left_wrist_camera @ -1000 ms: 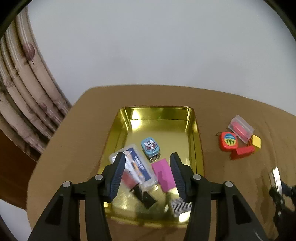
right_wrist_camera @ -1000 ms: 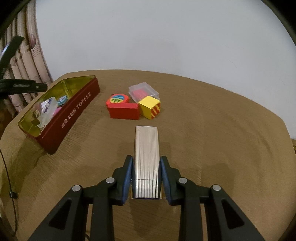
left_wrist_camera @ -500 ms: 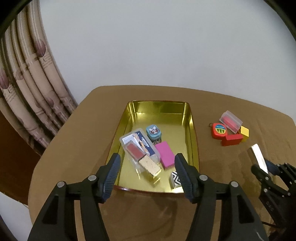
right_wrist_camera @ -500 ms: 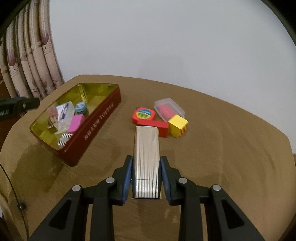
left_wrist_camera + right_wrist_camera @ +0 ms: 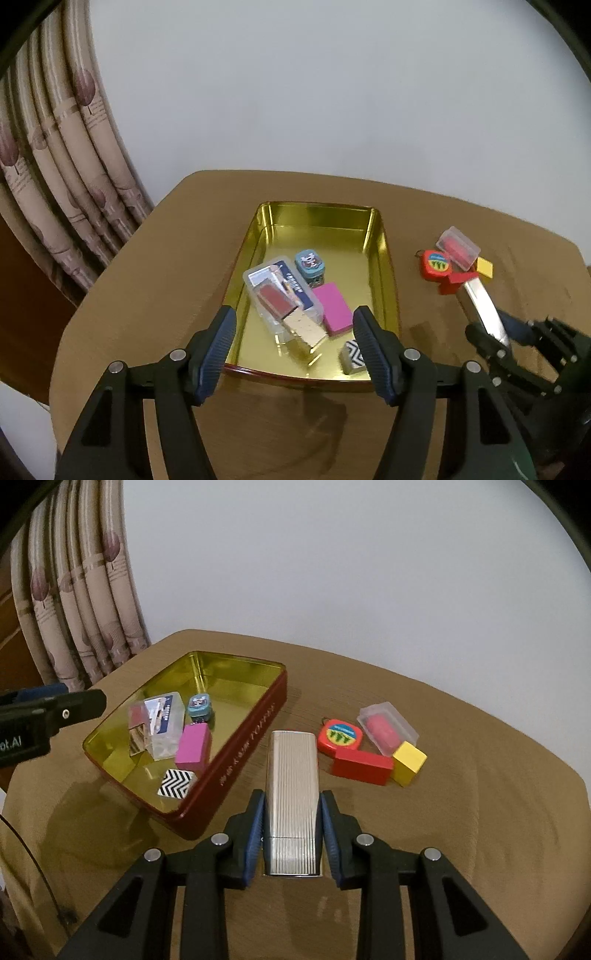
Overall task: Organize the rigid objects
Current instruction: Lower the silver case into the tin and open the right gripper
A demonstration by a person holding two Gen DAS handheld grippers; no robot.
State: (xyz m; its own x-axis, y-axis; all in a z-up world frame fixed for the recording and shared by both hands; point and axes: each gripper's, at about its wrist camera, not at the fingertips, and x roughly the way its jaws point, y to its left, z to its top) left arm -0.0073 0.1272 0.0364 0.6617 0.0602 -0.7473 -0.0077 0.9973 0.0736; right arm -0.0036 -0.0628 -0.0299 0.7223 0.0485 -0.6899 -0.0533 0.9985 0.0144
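Note:
My right gripper (image 5: 291,812) is shut on a ribbed silver case (image 5: 292,797), held above the tablecloth just right of the red-walled gold tin (image 5: 255,731). The left wrist view shows the same case (image 5: 484,310) at the right. My left gripper (image 5: 293,325) hovers over the tin's (image 5: 380,258) near end; its jaws are opening and nothing sits between them. Inside the tin lie a clear box (image 5: 280,288), a teal mini tin (image 5: 310,263), a pink block (image 5: 335,308), a gold bar (image 5: 304,330) and a zigzag block (image 5: 351,355).
On the cloth right of the tin sit a red tape measure (image 5: 340,734), a red block (image 5: 362,766), a yellow cube (image 5: 408,761) and a clear case with a pink piece (image 5: 386,727). Curtains (image 5: 74,602) hang at the left. The round table's edge (image 5: 62,332) curves close by.
My left gripper pulled back and up from inside the tin while its jaws widened. The right gripper carried the silver case up and left toward the tin.

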